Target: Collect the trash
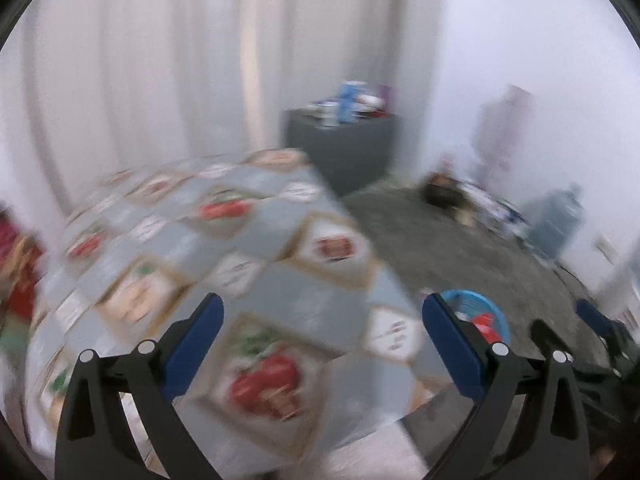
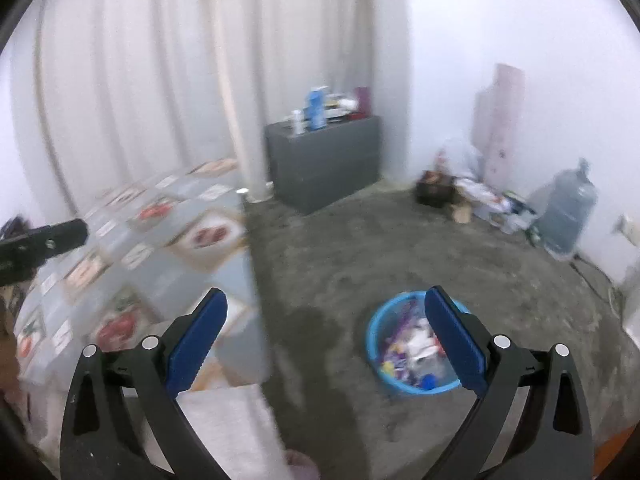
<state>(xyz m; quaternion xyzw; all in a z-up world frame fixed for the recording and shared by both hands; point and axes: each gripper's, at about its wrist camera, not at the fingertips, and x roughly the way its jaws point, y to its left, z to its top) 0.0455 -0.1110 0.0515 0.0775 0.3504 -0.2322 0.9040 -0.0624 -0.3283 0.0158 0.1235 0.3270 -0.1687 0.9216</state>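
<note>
While both views are blurred, the main things can be told.

Left tool [image 1: 322, 320]: jaws spread wide, nothing between them; it hangs over the near edge of the worktop.

Right tool [image 2: 326, 314]: jaws spread wide, nothing held; it hangs over the floor, with the worktop edge under its left finger [image 2: 196, 344] and the bin behind its right finger.

Worktop [image 1: 304, 292]: covered by a grey cloth with printed fruit squares; the part between the left tool's fingers is bare cloth.

Bin [image 2: 374, 338]: a blue round tub on the grey floor [image 2: 320, 264], right of the worktop and apart from it; in the left view only its rim [image 1: 502, 320] shows past the right finger.

Trash [image 2: 412, 348]: a mixed heap of wrappers and small coloured bits lying inside the bin; single pieces cannot be told apart.

Left edge of worktop: red and green shapes [image 1: 16, 276], too blurred to name.

Cabinet [image 2: 326, 160]: dark grey, against the curtain [image 2: 160, 80], with bottles and boxes on top.

Water jug [image 2: 566, 212]: stands by the far wall, beside a clutter of bags and boxes [image 2: 480, 196].
</note>
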